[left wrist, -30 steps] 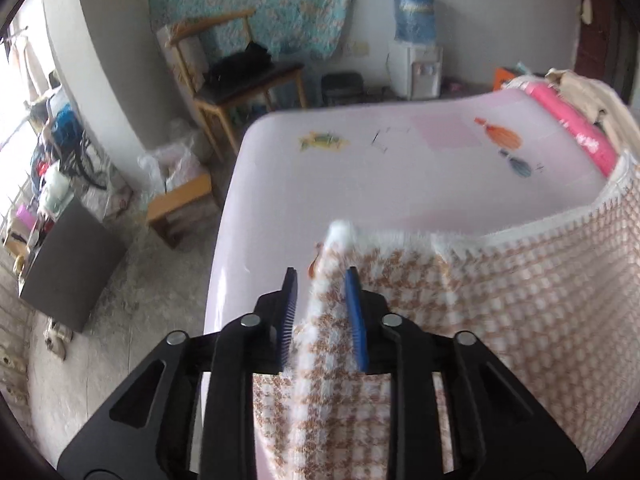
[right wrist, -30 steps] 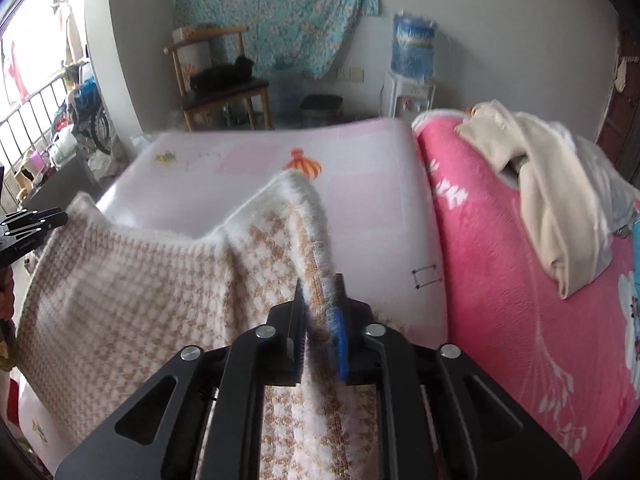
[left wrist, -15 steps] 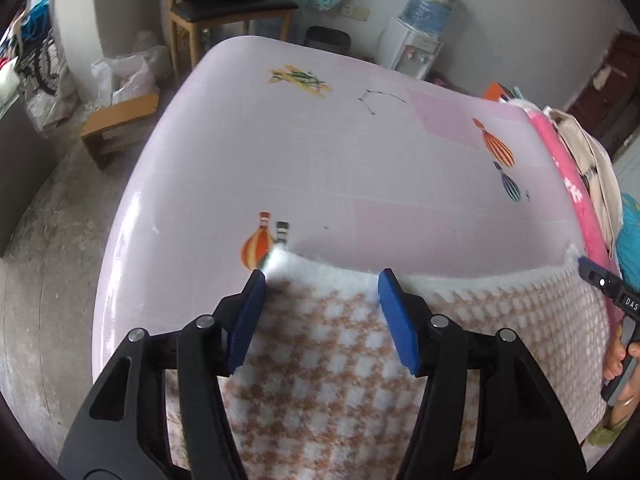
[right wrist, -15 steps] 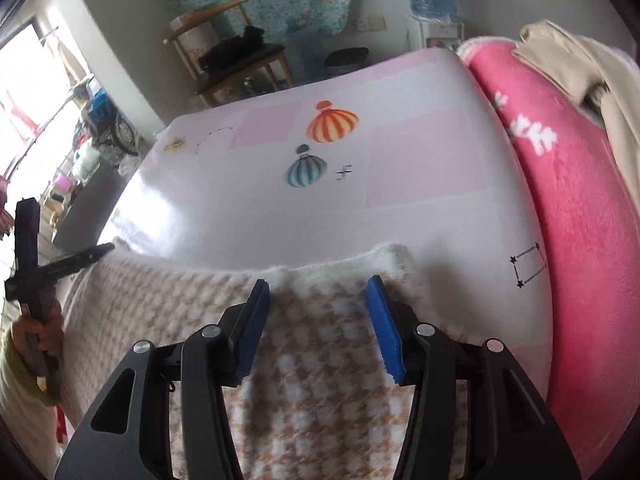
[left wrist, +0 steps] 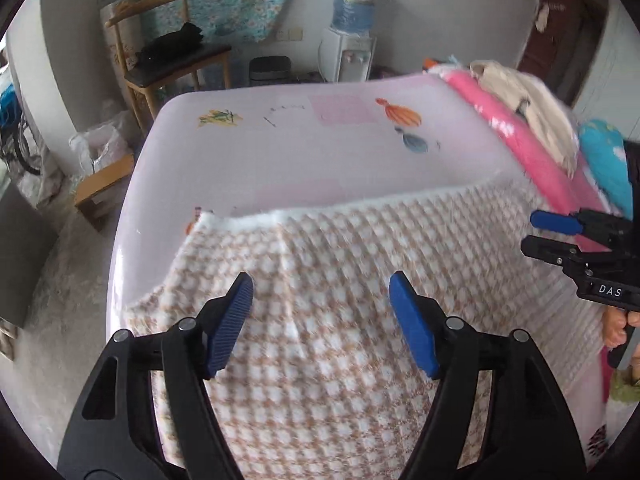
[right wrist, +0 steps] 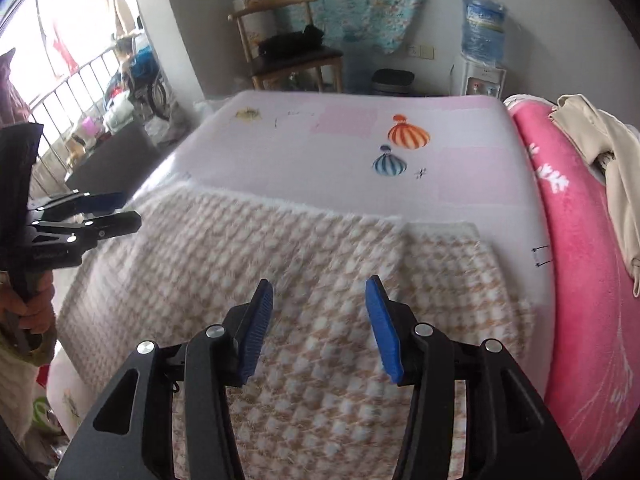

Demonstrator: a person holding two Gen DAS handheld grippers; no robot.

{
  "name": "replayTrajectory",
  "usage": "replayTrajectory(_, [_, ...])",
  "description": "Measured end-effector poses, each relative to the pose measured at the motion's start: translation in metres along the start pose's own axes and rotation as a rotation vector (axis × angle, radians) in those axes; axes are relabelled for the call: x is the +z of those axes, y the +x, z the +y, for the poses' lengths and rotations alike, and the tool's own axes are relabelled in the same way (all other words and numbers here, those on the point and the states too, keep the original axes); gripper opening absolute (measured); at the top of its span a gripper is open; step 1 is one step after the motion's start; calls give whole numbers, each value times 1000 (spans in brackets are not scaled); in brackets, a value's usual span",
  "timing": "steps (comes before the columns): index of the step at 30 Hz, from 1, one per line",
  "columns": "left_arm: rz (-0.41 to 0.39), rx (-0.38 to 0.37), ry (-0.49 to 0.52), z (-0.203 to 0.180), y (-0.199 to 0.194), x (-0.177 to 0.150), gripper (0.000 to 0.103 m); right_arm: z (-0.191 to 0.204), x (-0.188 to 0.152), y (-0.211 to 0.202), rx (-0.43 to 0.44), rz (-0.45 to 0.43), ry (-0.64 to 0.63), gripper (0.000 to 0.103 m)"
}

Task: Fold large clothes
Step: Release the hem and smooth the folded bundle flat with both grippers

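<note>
Lying flat, 1 checked garment [left wrist: 340, 280], 2 grippers, left gripper [left wrist: 320, 312], right gripper [right wrist: 320, 320], jaws apart

Both cameras look down along their own fingers, close over the same bed [left wrist: 304, 148] and cloth [right wrist: 312, 264].

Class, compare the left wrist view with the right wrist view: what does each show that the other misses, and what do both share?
Left only: a turquoise cushion past the pink blanket, and a brown wooden door. Right only: a bright window with railings. Both: the brown-and-white checked fleece garment spread on the pale pink bedsheet, the blue water dispenser bottle, and the open left claw and right claw.
</note>
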State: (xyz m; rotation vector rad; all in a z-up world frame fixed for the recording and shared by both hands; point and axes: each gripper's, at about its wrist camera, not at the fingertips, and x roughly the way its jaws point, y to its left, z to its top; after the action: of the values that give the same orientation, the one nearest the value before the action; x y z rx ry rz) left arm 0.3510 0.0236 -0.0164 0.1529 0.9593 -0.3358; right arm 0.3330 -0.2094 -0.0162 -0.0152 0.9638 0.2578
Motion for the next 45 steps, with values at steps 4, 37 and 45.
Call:
replayTrajectory(4, [15, 89, 11, -7, 24, -17, 76, 12, -9, 17, -90, 22, -47, 49])
replayTrajectory(37, [-89, 100, -151, 17, -46, -164, 80, 27, -153, -40, -107, -27, 62, 53])
replayTrajectory(45, [-107, 86, -199, 32, -66, -174, 80, -13, -164, -92, -215, -109, 173, 53])
